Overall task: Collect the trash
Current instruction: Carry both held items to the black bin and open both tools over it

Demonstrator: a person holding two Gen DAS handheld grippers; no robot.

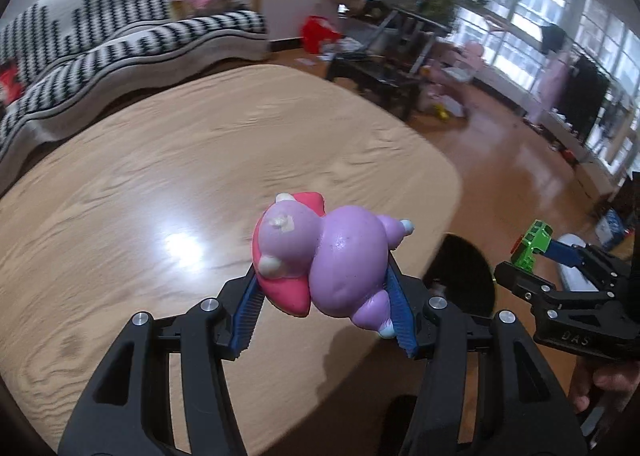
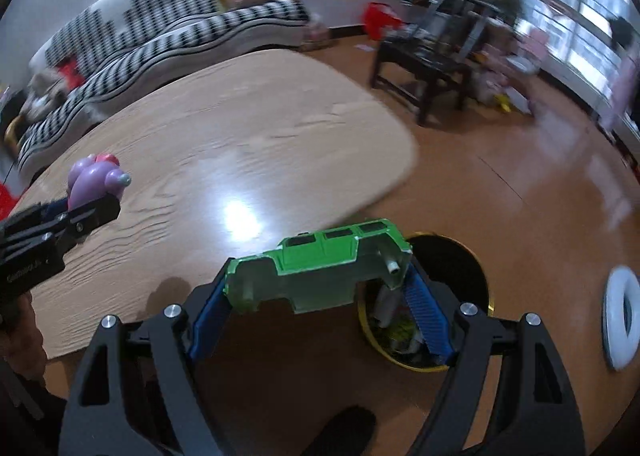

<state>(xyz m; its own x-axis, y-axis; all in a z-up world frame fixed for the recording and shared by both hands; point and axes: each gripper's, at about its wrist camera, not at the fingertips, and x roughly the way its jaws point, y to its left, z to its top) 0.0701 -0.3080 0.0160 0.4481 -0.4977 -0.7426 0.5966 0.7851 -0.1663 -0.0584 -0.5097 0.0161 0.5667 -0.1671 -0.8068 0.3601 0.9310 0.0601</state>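
Left gripper [image 1: 324, 296] jaws clamping purple toy [image 1: 320, 260] over bench [image 1: 160, 175], right gripper [image 2: 320, 296] gripping green car [image 2: 320, 268], bin [image 2: 424, 296] at 4 o'clock.

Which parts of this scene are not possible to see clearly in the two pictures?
- Trash bin: in the right wrist view the green toy car and the right claw cover part of its inside; the contents are too jumbled to name.
- Same bin, left wrist view: the table edge and the left claw hide most of it.
- Purple toy figure: its face is turned away.
- Far shelves by the windows: blurred.
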